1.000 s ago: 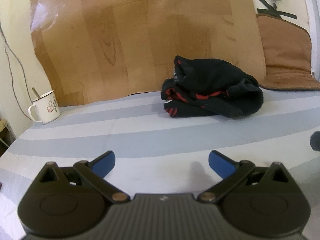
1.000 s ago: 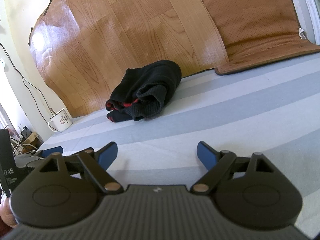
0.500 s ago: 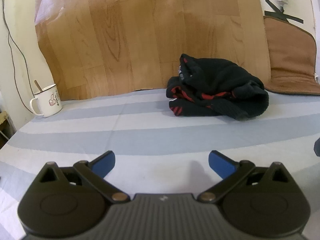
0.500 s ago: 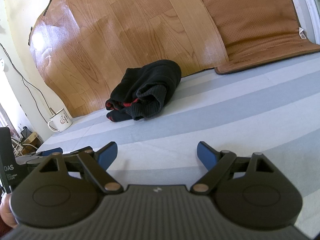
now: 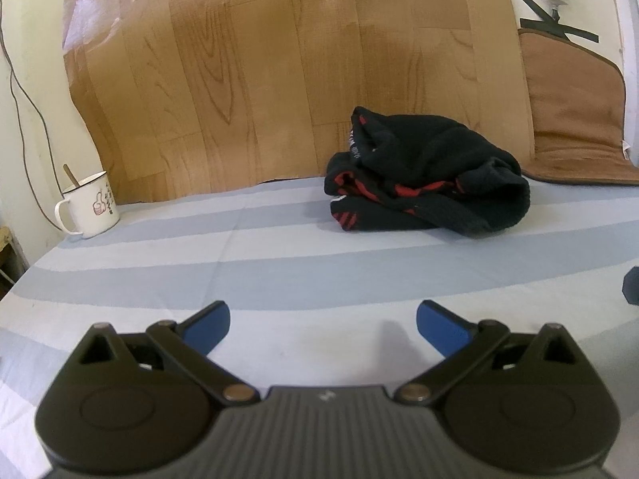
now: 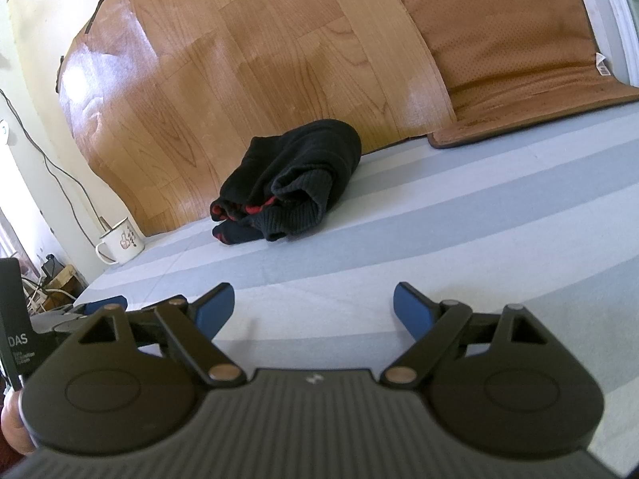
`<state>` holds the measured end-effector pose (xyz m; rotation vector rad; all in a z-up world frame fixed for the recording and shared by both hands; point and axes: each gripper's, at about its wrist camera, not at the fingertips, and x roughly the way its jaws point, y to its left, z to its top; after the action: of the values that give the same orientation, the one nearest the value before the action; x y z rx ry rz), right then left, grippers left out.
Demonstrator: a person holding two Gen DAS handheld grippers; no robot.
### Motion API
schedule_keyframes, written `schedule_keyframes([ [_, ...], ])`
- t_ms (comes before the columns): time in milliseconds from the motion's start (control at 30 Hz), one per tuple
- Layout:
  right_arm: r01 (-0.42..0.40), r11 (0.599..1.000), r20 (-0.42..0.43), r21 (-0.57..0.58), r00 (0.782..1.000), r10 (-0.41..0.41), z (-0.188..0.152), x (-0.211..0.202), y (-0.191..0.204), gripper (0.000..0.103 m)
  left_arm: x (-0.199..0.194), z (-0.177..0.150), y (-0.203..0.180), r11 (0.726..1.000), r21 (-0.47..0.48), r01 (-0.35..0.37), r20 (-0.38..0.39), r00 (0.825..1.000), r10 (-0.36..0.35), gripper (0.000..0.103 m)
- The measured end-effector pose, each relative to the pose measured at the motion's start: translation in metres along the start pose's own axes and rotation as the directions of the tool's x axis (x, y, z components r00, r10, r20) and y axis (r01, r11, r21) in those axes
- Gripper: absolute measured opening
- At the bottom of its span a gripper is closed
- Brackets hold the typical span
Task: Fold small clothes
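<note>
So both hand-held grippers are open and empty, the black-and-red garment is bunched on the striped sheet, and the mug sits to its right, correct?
Not quite: the white mug sits to the left of the black-and-red garment, as the left wrist view shows. The rest stands: both hand-held grippers, left and right, are open and empty.

Left gripper [image 5: 323, 319] spread wide over the striped sheet [image 5: 279, 263], nothing between its blue pads [image 5: 209, 325].

Ahead of the fingers and a little toward the right one, well apart from both, a crumpled black garment with red trim [image 5: 427, 177] lies on the sheet against the wood-grain panel [image 5: 279, 60]. Far ahead beyond the left finger stands a white enamel mug [image 5: 90, 205] with a stick in it. A brown mat [image 5: 575, 111] leans beyond the right finger.
</note>
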<state>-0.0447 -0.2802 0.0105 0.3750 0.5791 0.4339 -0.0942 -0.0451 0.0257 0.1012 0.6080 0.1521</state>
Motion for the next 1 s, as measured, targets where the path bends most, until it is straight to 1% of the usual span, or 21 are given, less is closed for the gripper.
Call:
schedule_keyframes([
  [1000,-0.001,1.0,0.011,0.007,1.0,0.001,-0.0003,-0.0011,-0.0004,0.09,-0.0015,0.0003,-0.0029,1.0,0.004,0.007,0.004,1.0,-0.007,0.103],
])
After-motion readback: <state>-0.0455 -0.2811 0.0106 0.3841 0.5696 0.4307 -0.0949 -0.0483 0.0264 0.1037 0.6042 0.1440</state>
